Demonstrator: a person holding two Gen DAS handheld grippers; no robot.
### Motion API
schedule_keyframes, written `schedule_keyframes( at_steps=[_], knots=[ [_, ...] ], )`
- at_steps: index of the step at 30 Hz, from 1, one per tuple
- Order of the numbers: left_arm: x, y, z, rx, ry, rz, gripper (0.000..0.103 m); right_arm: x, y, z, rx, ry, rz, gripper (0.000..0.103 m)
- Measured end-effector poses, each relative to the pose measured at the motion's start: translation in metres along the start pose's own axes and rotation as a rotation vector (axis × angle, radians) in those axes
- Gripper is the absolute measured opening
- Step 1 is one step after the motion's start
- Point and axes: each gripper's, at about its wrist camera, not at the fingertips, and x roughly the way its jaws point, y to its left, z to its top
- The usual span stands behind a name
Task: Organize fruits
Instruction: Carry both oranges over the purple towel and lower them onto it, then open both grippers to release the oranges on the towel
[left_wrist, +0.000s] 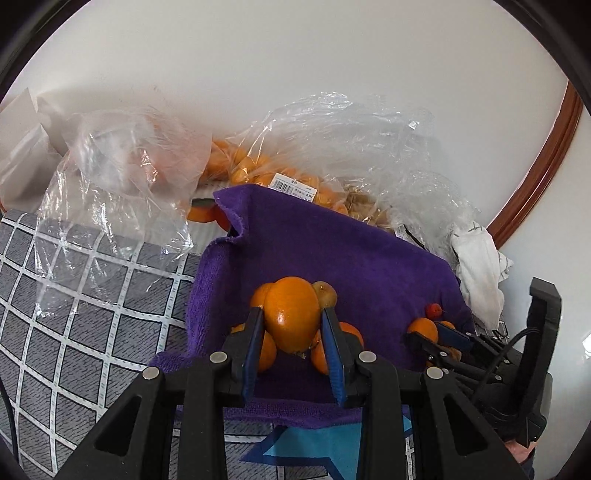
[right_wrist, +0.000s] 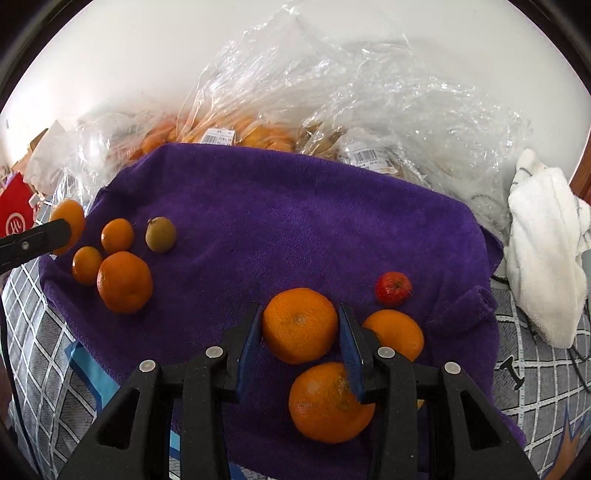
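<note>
A purple towel (right_wrist: 295, 221) lies on a grey checked cloth. My left gripper (left_wrist: 291, 317) is shut on an oval orange (left_wrist: 291, 314), held above a cluster of small oranges (left_wrist: 266, 350) and a greenish-brown fruit (left_wrist: 325, 293). In the right wrist view that cluster sits at the left: a large orange (right_wrist: 125, 282), two small ones (right_wrist: 117, 235), the greenish fruit (right_wrist: 160, 233). My right gripper (right_wrist: 299, 325) is shut on a round orange (right_wrist: 300, 325) low over the towel. Two more oranges (right_wrist: 330, 402) (right_wrist: 393, 334) and a small red fruit (right_wrist: 393, 289) lie beside it.
Clear plastic bags (right_wrist: 332, 92) with more oranges and labelled packs stand behind the towel against a white wall. A white cloth (right_wrist: 546, 251) lies at the right. A red packet (right_wrist: 14, 218) is at the far left. A loose bag (left_wrist: 122, 177) sits at the left.
</note>
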Motion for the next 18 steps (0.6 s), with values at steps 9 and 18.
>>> schedule_keyframes(
  at_steps=[9, 18],
  knots=[
    [0.021, -0.015, 0.000, 0.042, 0.076, 0.032, 0.030, -0.032, -0.015, -0.009, 0.051, -0.070, -0.026, 0.054],
    [0.022, -0.011, 0.002, 0.008, 0.106, 0.035, 0.030, -0.035, -0.033, -0.012, 0.172, -0.036, 0.018, 0.054]
  ],
)
